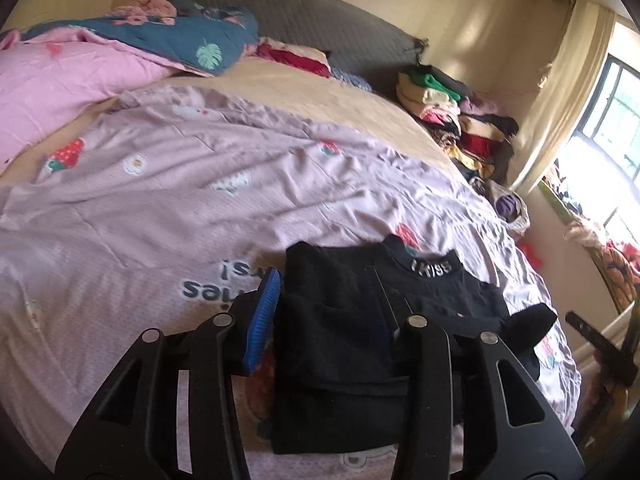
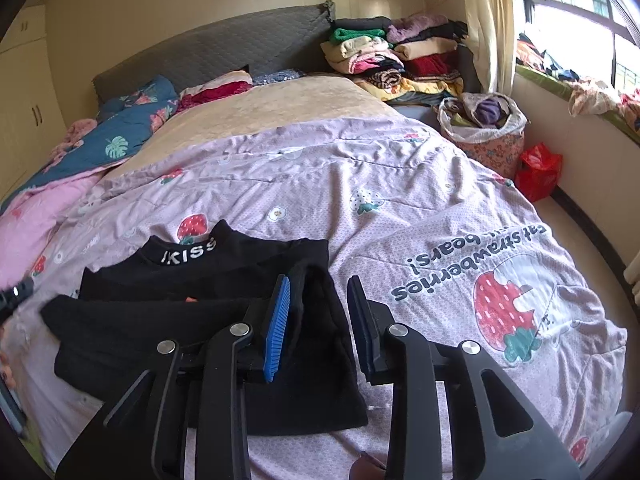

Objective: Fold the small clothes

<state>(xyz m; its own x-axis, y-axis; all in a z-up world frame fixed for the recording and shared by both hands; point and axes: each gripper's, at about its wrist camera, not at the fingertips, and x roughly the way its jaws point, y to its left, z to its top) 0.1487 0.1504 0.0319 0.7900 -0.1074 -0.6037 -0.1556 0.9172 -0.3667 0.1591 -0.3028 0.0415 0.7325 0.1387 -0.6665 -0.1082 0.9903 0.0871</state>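
A small black top (image 1: 352, 320) with a white-lettered collar (image 1: 431, 267) lies partly folded on the lilac strawberry bedspread (image 1: 180, 208). My left gripper (image 1: 324, 312) is open, its jaws spread over the top's folded left part. In the right wrist view the same top (image 2: 200, 312) lies at lower left with its collar (image 2: 188, 254) toward the headboard. My right gripper (image 2: 318, 312) is open, straddling the top's right edge, one blue pad (image 2: 278, 328) over the cloth.
Stacks of folded clothes (image 2: 400, 56) stand at the bed's far right corner. A fabric basket (image 2: 484, 132) and a red bag (image 2: 538, 170) sit on the floor by the window. Pink and blue quilts (image 1: 80, 68) lie at the far left.
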